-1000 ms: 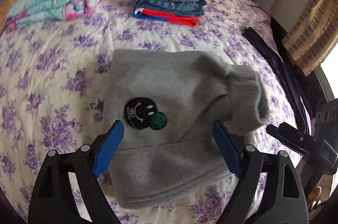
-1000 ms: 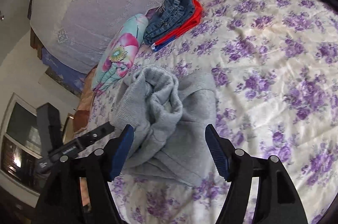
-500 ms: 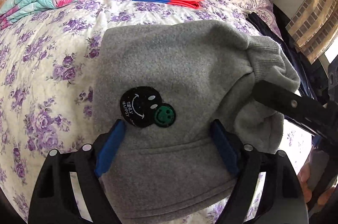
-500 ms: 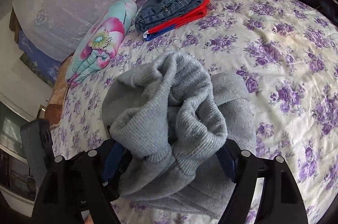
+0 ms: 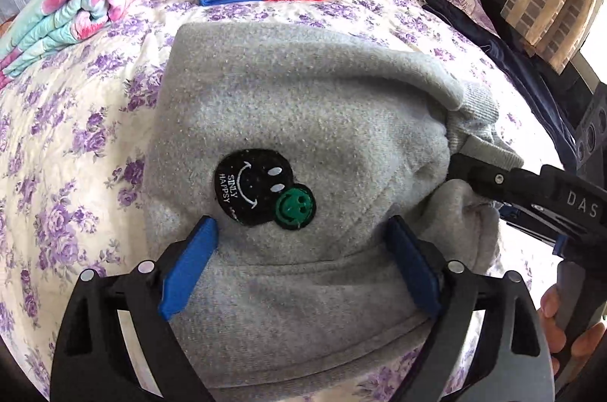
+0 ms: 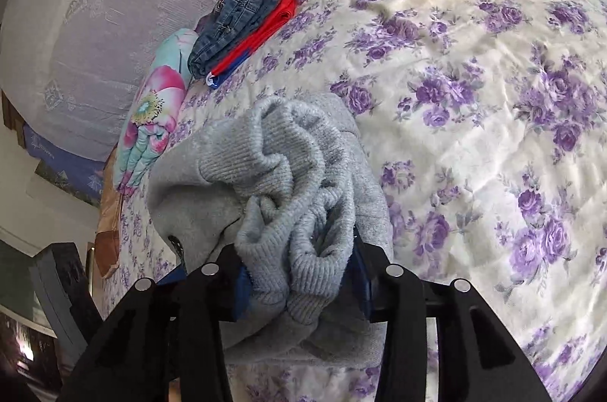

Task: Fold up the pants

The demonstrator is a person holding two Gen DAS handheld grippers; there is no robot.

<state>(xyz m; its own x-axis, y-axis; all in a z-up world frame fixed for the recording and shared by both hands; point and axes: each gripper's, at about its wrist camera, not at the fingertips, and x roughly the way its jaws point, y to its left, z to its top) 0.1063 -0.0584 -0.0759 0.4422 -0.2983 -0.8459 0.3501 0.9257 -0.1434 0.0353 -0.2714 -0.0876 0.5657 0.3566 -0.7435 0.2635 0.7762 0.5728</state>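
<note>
Right claw pads half-buried, opening amid bunched grey pants.

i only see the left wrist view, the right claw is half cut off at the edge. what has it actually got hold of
Observer: The right claw has the bunched ribbed cuffs of the grey pants between its pads. Its jaws are opening a little, but the pads are pressing on the cuffs.
Operator: are the cuffs lying flat there
Observer: No. They stand up crumpled in a wad above a flatter fold of the pants, which lies on the bedspread.
</note>
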